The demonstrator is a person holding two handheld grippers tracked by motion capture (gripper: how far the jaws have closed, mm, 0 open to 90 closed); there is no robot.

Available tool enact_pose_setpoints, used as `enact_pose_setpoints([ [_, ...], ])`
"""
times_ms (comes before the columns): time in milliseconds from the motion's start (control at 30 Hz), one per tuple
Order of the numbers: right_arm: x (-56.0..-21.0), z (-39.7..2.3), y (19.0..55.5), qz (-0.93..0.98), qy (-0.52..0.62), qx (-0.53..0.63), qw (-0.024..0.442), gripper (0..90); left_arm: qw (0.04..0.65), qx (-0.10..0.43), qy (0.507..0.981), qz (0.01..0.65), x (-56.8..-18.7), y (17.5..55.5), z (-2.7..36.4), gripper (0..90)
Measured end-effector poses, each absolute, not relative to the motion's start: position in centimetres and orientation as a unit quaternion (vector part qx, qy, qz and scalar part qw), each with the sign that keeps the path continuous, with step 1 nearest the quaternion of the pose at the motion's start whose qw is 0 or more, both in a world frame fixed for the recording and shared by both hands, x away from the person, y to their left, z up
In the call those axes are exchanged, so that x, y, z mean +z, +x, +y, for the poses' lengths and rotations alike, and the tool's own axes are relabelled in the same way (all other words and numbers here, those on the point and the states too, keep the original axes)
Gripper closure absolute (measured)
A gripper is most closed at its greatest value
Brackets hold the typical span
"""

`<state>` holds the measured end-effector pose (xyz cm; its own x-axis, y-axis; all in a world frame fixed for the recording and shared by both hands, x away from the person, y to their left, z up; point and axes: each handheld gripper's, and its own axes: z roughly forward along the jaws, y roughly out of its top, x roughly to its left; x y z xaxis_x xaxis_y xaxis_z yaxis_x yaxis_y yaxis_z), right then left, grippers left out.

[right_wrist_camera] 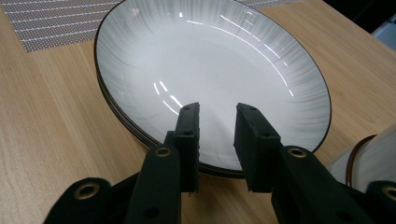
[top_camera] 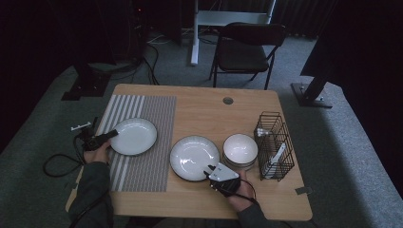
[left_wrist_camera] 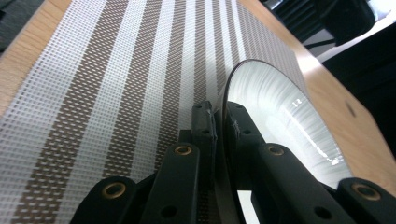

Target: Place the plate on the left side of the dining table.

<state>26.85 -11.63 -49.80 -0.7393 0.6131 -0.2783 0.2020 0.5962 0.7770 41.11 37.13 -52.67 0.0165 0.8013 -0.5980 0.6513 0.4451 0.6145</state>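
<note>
Landmark: the striped mat that lies on the left part of the wooden table.
Left plate: a white plate with a dark rim sits on the striped mat, near the mat's left side.
Left gripper: the left gripper is at the mat's left edge. In the left gripper view its jaws pinch the rim of the white plate, one jaw on each side of the rim.
Left hand: the hand that holds this gripper is over the mat's left edge.
Stack of plates: a stack of plates sits on bare wood just to the right of the mat. In the right gripper view more dark rims peek out under the top plate.
Right gripper: the right gripper is to the right of the mat, at the near edge of the stack. Its jaws are apart and hold nothing. They hang over the near rim of the top plate.
Bowls: a stack of bowls sits farther right of the mat, just past the stack of plates.
Wire rack: a black wire rack stands farthest from the mat, near the table's right edge.
</note>
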Motion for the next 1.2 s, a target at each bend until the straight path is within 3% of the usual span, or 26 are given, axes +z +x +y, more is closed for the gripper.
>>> enact_pose_setpoints([
  [700, -49.8, -11.5, 26.8, 0.852, 0.238, 0.382, 0.267, 69.6, 0.468, 0.091, 0.531, 0.7, -52.7, 41.5, 37.0, 81.7],
  [867, -49.8, -11.6, 26.9, 0.852, 0.237, 0.382, 0.269, 68.1, 0.486, 0.096, 0.531, 0.688, -52.6, 41.1, 37.2, 70.3],
  [1200, -49.7, -11.8, 26.9, 0.849, 0.245, 0.387, 0.263, 64.3, 0.474, 0.168, 0.544, 0.671, -49.9, 39.4, 36.6, 64.3],
])
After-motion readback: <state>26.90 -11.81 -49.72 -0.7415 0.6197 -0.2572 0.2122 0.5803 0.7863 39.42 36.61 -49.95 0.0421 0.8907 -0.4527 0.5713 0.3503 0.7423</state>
